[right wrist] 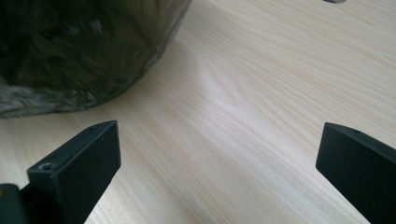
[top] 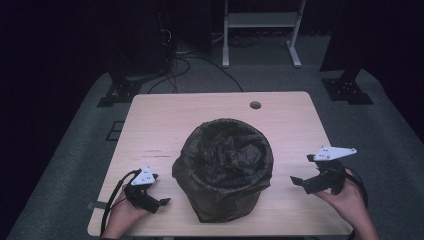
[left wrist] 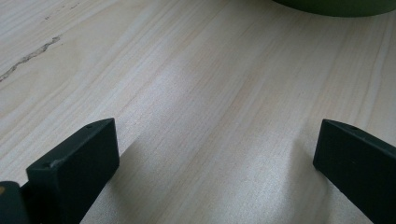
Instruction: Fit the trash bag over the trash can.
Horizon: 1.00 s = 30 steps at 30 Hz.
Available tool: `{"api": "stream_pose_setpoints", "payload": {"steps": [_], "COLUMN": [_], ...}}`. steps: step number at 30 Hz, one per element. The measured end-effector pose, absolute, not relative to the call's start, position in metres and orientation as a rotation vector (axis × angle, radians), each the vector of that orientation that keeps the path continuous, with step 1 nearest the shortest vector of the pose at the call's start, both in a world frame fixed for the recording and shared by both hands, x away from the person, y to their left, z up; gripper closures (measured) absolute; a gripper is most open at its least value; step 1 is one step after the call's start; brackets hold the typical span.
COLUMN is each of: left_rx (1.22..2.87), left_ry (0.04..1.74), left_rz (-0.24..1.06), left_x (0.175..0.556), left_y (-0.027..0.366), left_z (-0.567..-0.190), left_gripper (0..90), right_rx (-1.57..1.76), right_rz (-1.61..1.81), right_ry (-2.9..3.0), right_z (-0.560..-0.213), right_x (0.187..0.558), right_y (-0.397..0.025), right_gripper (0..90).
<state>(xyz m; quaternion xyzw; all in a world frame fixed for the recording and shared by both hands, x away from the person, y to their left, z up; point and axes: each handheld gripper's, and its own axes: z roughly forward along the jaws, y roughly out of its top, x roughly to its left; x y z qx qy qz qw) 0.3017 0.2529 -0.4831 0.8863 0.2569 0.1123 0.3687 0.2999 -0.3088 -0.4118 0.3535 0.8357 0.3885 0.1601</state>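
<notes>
**Bin with black liner at table centre, both grippers spread wide**

A bin lined with a black trash bag (top: 223, 167) stands upright at the centre of the light wooden table (top: 160, 125), mouth upward. The left gripper (top: 150, 197) sits lower left, the right gripper (top: 312, 182) at right; each one's jaws stand wide apart, holding nothing. The left gripper view catches a green rim (left wrist: 336, 5) at its top edge; the right gripper view shows crinkled bag upper left. No writing is readable.

A dim room: grey carpet (top: 75, 150), a white frame (top: 260, 30), black stands (top: 345, 87) behind.
</notes>
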Motion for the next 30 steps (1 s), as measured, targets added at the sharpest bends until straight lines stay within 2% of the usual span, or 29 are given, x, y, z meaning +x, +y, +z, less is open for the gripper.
{"api": "stream_pose_setpoints", "payload": {"steps": [19, 30], "left_rx": [2.277, 2.278], "left_ry": [0.657, 0.655], "left_rz": [0.287, 0.287], "left_x": [0.302, 0.302], "left_y": [0.253, 0.253], "left_z": [-0.483, -0.483], "left_gripper": [0.0, 0.0], "right_rx": [1.121, 1.127], "right_rz": [0.995, 1.002], "right_ry": [2.393, 2.387], "right_z": [-0.482, -0.488], "right_x": [0.286, 0.285], "right_y": [-0.323, -0.327], "right_gripper": [0.0, 0.0]}}
